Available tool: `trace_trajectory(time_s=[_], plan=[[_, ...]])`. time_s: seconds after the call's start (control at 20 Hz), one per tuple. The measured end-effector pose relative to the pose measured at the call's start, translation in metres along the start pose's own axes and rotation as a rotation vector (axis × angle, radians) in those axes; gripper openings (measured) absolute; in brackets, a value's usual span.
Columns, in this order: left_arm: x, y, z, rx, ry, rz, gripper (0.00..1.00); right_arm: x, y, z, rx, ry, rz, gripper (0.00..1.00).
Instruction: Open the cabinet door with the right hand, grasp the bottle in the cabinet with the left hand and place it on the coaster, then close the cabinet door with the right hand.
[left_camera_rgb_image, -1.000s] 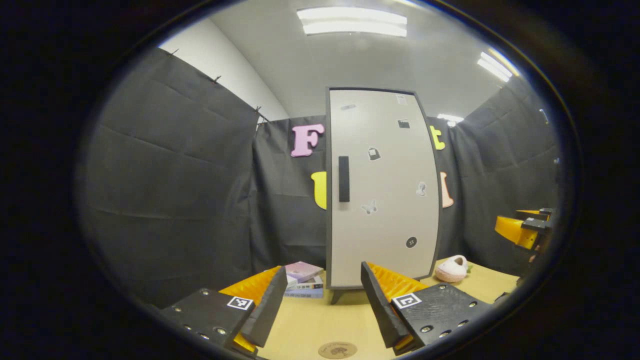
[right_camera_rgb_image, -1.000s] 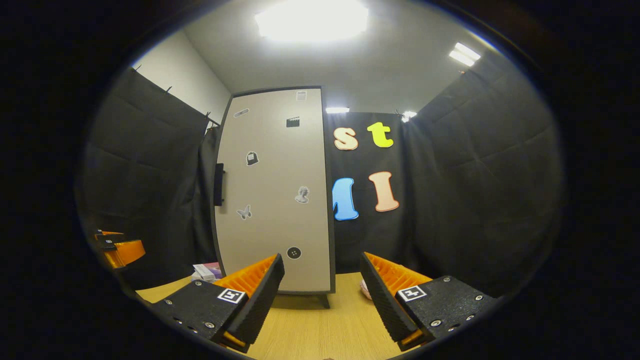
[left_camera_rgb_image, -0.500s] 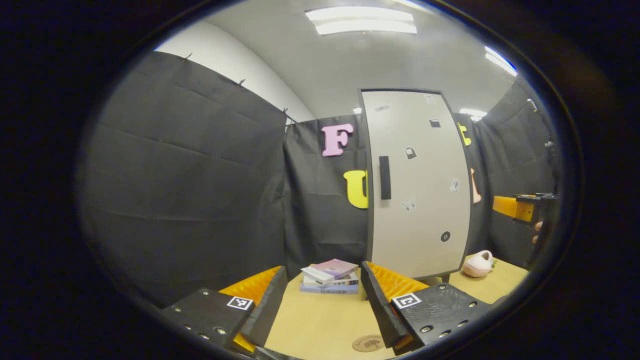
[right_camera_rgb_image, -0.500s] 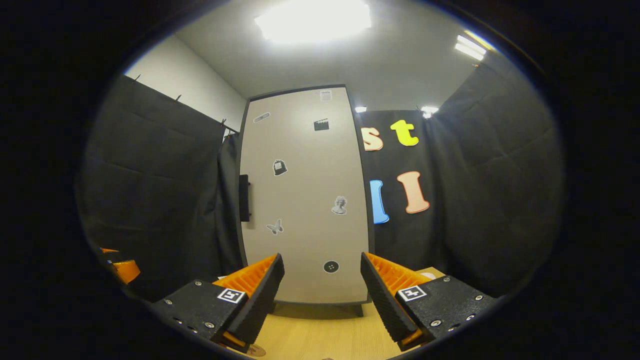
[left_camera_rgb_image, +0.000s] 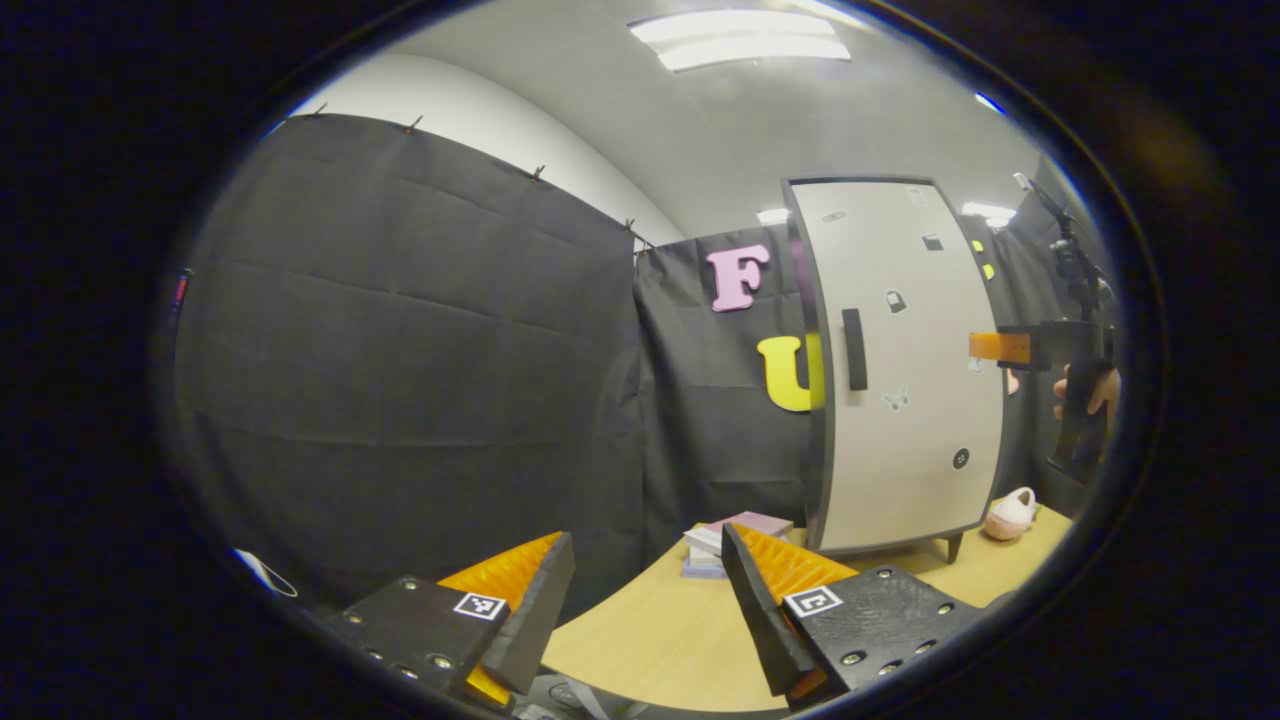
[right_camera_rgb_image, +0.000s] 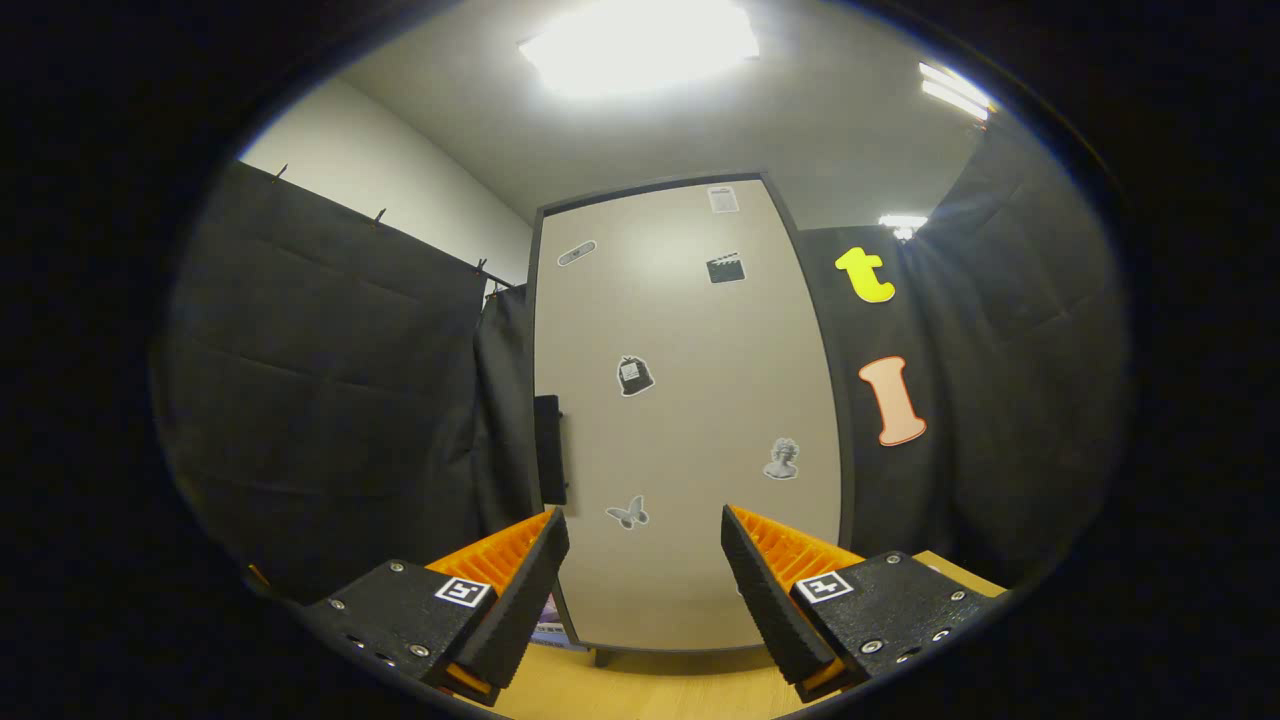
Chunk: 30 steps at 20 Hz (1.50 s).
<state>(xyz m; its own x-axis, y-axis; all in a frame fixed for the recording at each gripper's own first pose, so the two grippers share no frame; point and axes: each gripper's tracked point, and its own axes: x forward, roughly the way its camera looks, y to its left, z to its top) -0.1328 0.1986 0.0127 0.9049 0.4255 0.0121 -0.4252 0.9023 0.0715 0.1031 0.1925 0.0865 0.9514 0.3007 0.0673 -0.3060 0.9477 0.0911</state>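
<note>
The tall pale cabinet (right_camera_rgb_image: 690, 420) stands upright on the wooden table with its door shut and a dark vertical handle (right_camera_rgb_image: 548, 450) on the left edge. My right gripper (right_camera_rgb_image: 645, 590) is open, raised close in front of the door, right of the handle. In the left gripper view the cabinet (left_camera_rgb_image: 905, 370) stands far right with its handle (left_camera_rgb_image: 853, 348). My left gripper (left_camera_rgb_image: 648, 610) is open over the table's near left edge, nothing between its fingers. The other gripper (left_camera_rgb_image: 1040, 348), held by a hand (left_camera_rgb_image: 1100, 390), hovers before the door. The bottle is hidden.
A stack of books (left_camera_rgb_image: 725, 530) lies on the wooden table (left_camera_rgb_image: 660, 630) left of the cabinet's foot. A small pink plush object (left_camera_rgb_image: 1010, 513) sits at the cabinet's right. Black cloth walls enclose the booth on all sides.
My left gripper swung left and back, so the cabinet slid to the right and the coaster left view. My right gripper rose and came closer to the door, nearer the handle.
</note>
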Motion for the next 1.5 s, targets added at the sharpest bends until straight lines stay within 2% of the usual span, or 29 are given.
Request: trace_trajectory(time_s=[0.25, 0.3, 0.35, 0.4, 0.45, 0.5, 0.55, 0.65, 0.75, 0.8, 0.85, 0.9, 0.95, 1.05, 1.1, 1.35, 1.45, 1.5], plan=[[-0.012, 0.045, -0.006, 0.018, 0.006, 0.069, 0.85, 0.052, 0.033, 0.011, 0.006, 0.002, 0.021, 0.95], [-0.013, 0.053, -0.008, 0.021, 0.009, 0.080, 0.85, 0.063, 0.039, 0.011, 0.007, 0.007, 0.025, 0.92], [-0.014, 0.059, -0.010, 0.022, 0.011, 0.091, 0.85, 0.073, 0.046, 0.010, 0.011, 0.014, 0.030, 0.94], [-0.015, 0.065, -0.011, 0.023, 0.012, 0.100, 0.89, 0.083, 0.052, 0.009, 0.014, 0.023, 0.032, 0.93], [-0.016, 0.072, -0.012, 0.023, 0.013, 0.110, 0.85, 0.092, 0.057, 0.009, 0.015, 0.028, 0.033, 0.93], [-0.017, 0.079, -0.012, 0.024, 0.013, 0.119, 0.89, 0.102, 0.061, 0.011, 0.012, 0.029, 0.030, 0.92], [-0.020, 0.085, -0.013, 0.024, 0.014, 0.129, 0.85, 0.111, 0.064, 0.011, 0.006, 0.028, 0.026, 0.92], [-0.022, 0.099, -0.014, 0.024, 0.015, 0.148, 0.89, 0.128, 0.074, 0.010, -0.017, 0.034, 0.023, 0.89], [-0.021, 0.108, -0.018, 0.023, 0.018, 0.163, 0.85, 0.142, 0.083, 0.004, -0.039, 0.048, 0.022, 0.89], [-0.020, 0.113, -0.018, 0.024, 0.020, 0.169, 0.89, 0.149, 0.086, 0.001, -0.047, 0.060, 0.020, 0.88], [-0.022, 0.118, -0.019, 0.027, 0.021, 0.173, 0.85, 0.156, 0.089, -0.002, -0.053, 0.069, 0.019, 0.87], [-0.023, 0.123, -0.018, 0.030, 0.022, 0.178, 0.89, 0.164, 0.092, -0.005, -0.058, 0.079, 0.013, 0.86], [-0.023, 0.127, -0.019, 0.032, 0.021, 0.182, 0.85, 0.170, 0.093, -0.008, -0.061, 0.087, 0.007, 0.84], [-0.025, 0.133, -0.017, 0.033, 0.019, 0.190, 0.85, 0.184, 0.094, -0.015, -0.073, 0.111, -0.012, 0.79], [-0.026, 0.136, -0.016, 0.034, 0.018, 0.194, 0.89, 0.190, 0.095, -0.017, -0.081, 0.120, -0.022, 0.75], [-0.025, 0.145, -0.016, 0.027, 0.014, 0.198, 0.89, 0.210, 0.090, -0.038, -0.082, 0.198, -0.063, 0.61], [-0.025, 0.144, -0.016, 0.025, 0.012, 0.190, 0.89, 0.213, 0.090, -0.045, -0.057, 0.225, -0.068, 0.50], [-0.024, 0.143, -0.016, 0.024, 0.011, 0.185, 0.89, 0.212, 0.090, -0.043, -0.056, 0.225, -0.068, 0.38]])
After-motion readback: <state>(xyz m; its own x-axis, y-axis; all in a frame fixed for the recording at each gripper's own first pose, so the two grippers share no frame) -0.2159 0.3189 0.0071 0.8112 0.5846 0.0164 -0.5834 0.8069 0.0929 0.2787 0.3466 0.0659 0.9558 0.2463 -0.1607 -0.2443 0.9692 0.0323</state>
